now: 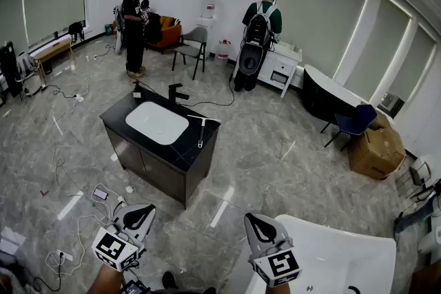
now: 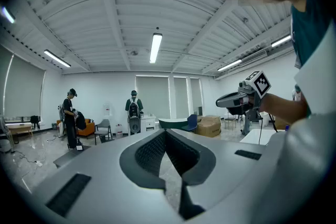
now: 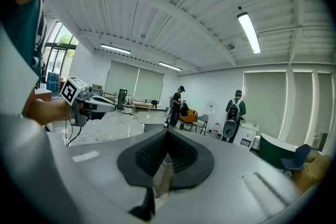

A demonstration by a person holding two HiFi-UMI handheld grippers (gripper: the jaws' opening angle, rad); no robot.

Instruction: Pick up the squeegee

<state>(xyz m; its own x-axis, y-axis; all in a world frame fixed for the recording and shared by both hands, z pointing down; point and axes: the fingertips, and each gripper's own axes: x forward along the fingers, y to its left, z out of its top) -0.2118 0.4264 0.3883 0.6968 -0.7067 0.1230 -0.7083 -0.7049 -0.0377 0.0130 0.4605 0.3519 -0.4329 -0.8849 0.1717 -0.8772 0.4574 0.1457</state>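
The squeegee (image 1: pixel 200 130) lies on the right side of a black vanity counter (image 1: pixel 185 151), next to its white basin (image 1: pixel 157 122) and in front of a black faucet (image 1: pixel 176 91). Both grippers hang near me at the bottom of the head view, well short of the vanity. My left gripper (image 1: pixel 145 208) (image 2: pixel 166 131) is shut with nothing between its jaws. My right gripper (image 1: pixel 251 219) (image 3: pixel 167 131) is also shut and holds nothing. Each gripper view shows the other gripper held level to the side: the right gripper (image 2: pixel 242 100) and the left gripper (image 3: pixel 92 104).
A white bathtub (image 1: pixel 337 255) sits at my lower right. Cables and a power strip (image 1: pixel 83 217) trail over the marble floor on the left. Two people (image 1: pixel 136 24) (image 1: pixel 260 27) stand at the far wall by a chair (image 1: pixel 193 46). A cardboard box (image 1: pixel 376 150) is at the right.
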